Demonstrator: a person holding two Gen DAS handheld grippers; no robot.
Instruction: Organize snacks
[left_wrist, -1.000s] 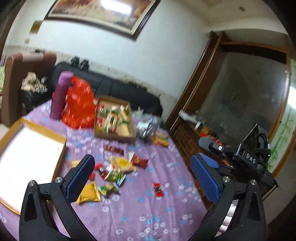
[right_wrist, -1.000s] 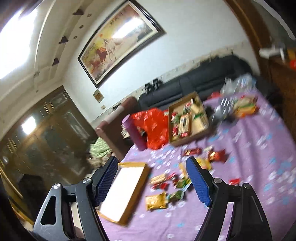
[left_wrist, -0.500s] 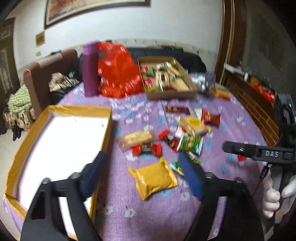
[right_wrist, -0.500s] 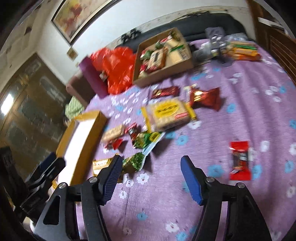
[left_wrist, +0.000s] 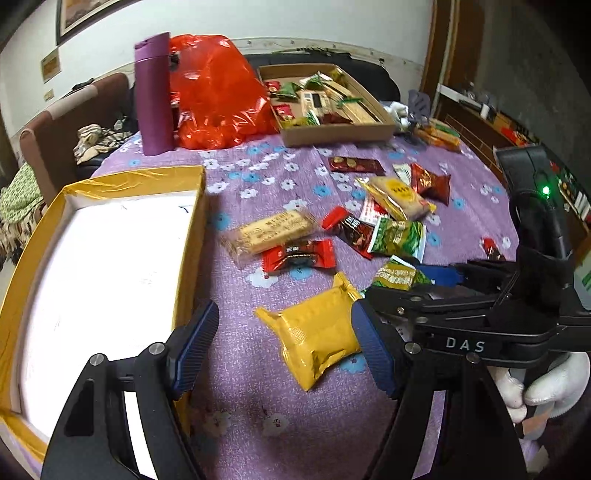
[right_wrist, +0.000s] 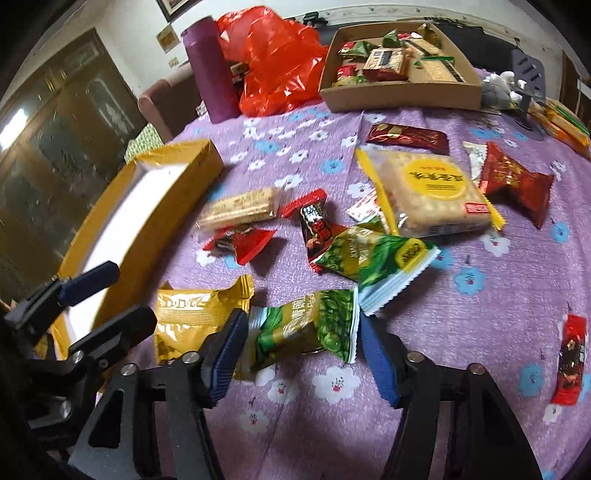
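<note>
The green snack packet (right_wrist: 306, 328) lies crumpled on the purple-clothed counter (right_wrist: 461, 369), toward its near edge, between the fingers (right_wrist: 229, 350) of the right gripper (right_wrist: 301, 350), which are closing around it but not yet pressing. Just beside it sits the yellow pouch (left_wrist: 317, 332), framed by the left gripper (left_wrist: 284, 347), whose fingers stand fairly wide and hold nothing. To do this well, each gripper should probably settle low, pinch its packet across the middle, avoid catching the neighbour's edge, then carry it to the gold-rimmed box (left_wrist: 192, 236) at the counter's left edge.
</note>
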